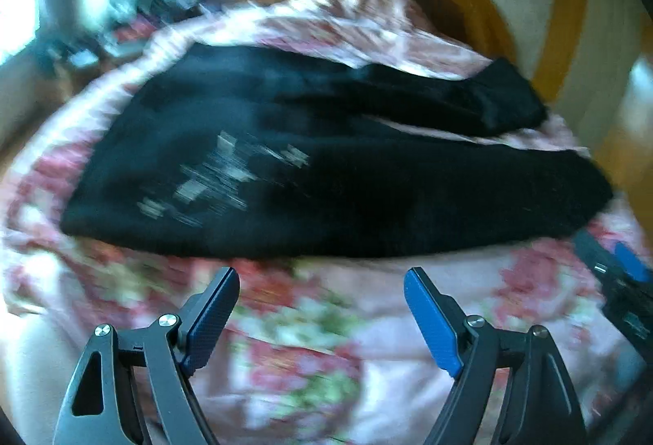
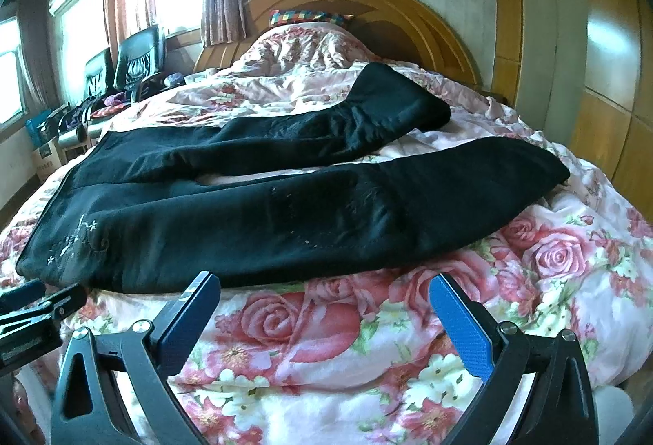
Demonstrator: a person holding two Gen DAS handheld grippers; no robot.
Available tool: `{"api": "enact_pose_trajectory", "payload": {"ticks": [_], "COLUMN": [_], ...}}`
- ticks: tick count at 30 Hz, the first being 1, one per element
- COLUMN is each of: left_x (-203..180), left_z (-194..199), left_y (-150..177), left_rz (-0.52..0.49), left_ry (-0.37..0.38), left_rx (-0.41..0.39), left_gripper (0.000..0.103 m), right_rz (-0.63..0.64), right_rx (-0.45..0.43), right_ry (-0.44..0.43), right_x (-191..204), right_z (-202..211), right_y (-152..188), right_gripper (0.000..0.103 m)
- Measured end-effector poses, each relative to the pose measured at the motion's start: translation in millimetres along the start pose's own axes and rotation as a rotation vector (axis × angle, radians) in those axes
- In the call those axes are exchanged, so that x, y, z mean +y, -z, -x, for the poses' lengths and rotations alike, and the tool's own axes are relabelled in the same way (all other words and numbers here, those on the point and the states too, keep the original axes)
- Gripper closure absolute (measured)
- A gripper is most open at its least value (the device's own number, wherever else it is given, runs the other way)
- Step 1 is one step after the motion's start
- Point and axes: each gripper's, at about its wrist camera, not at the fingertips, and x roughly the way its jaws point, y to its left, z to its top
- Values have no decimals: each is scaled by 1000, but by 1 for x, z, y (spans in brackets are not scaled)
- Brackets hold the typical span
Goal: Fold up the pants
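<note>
Black pants [image 2: 261, 212] lie flat across the bed, waist at the left with white embroidery [image 2: 75, 237], both legs spread toward the right. They also show, blurred, in the left wrist view [image 1: 310, 167]. My left gripper [image 1: 322, 277] is open and empty, just short of the pants' near edge. My right gripper [image 2: 324, 284] is open and empty, also at the near edge of the front leg. Each gripper shows at the edge of the other's view, the right one [image 1: 616, 282] and the left one [image 2: 36, 314].
The pants rest on a pink rose-print quilt [image 2: 551, 261] covering the bed. A wooden headboard [image 2: 412, 16] and a checked pillow [image 2: 306, 16] are at the far end. Black chairs [image 2: 134, 61] and clutter stand at the left by the windows. Wooden wardrobe panels [image 2: 604, 86] are at the right.
</note>
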Motion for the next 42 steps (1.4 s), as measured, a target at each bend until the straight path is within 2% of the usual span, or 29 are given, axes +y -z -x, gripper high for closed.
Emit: {"api": "enact_pose_trajectory", "payload": {"ticks": [2,4,6,9,12,19,23,27,30,32,35,38,39,40,41,42], "left_x": [16,30,40,53,71,128,153,159,161,164,164,165,164,164,162,160], "left_z": [-7,-8,-5,4,4,-3,-4,-3,-6,-10,-17,-26,-27,-25,-18,-10], "left_y": [1,2,1,-1,-3,-8,-5,-7,-11,-15,-19,-24,-24,-22,-17,-12], "left_rz": [104,183,215,230,270,462,528,504,493,489,480,479,485,497,523,546], "left_ry": [130,147,136,58,27,1,-30,-38,-13,17,25,13,3,-23,-60,-71], "left_rx": [45,30,-12,-94,-114,-106,-124,-156,-169,-182,-188,-161,-140,-108,-88,-103], "left_gripper": [19,19,19,19,19,48,55,57,57,57,57,57,59,72,78,78], "right_rz": [11,3,-39,-130,-204,-440,-560,-668,-718,-716,-698,-680,-679,-688,-707,-726], "right_rx": [9,21,18,82,109,52,40,60,73,72,94,145,169,181,184,178], "right_ry": [-11,-74,-165,-117,-104,-95,-107,-120,-144,-162,-209,-192,-176,-170,-171,-178], "right_x": [-6,-17,-33,-57,-82,-167,-215,-251,-266,-268,-265,-261,-261,-261,-263,-264], "right_z": [-5,-13,-21,-34,-40,-48,-60,-82,-100,-108,-122,-139,-146,-149,-151,-151], "right_y": [-4,-8,-10,-10,-12,-23,-30,-37,-44,-48,-51,-51,-51,-49,-48,-46], "right_gripper": [0,0,0,0,0,0,2,15,25,30,44,59,67,71,72,72]}}
